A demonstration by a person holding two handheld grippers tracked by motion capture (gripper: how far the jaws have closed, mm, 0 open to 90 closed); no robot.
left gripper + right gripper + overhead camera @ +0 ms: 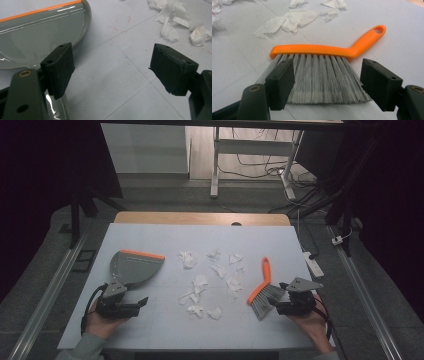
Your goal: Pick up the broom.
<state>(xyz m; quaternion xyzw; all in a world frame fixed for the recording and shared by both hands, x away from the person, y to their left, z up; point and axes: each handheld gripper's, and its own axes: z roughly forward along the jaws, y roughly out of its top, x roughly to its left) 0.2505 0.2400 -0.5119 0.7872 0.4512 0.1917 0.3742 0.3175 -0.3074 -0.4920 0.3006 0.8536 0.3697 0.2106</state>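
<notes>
Landmark: paper scraps [210,282], scattered mid-table. The brush [262,287] lies flat to their right, orange handle pointing away; the dustpan [134,266] sits to their left, orange lip on its far side. Right gripper [280,307] has its jaws spread wide, nothing held, bristles [317,80] between them. Left gripper [137,306] also gapes empty, just near of the dustpan. Risks — closing on bristles gives a floppy hold; gripper could nudge the dustpan askew.

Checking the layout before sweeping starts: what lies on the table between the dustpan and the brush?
In the high view, scattered scraps of white paper lie between the grey dustpan and the orange-handled brush; otherwise bare table.
</notes>
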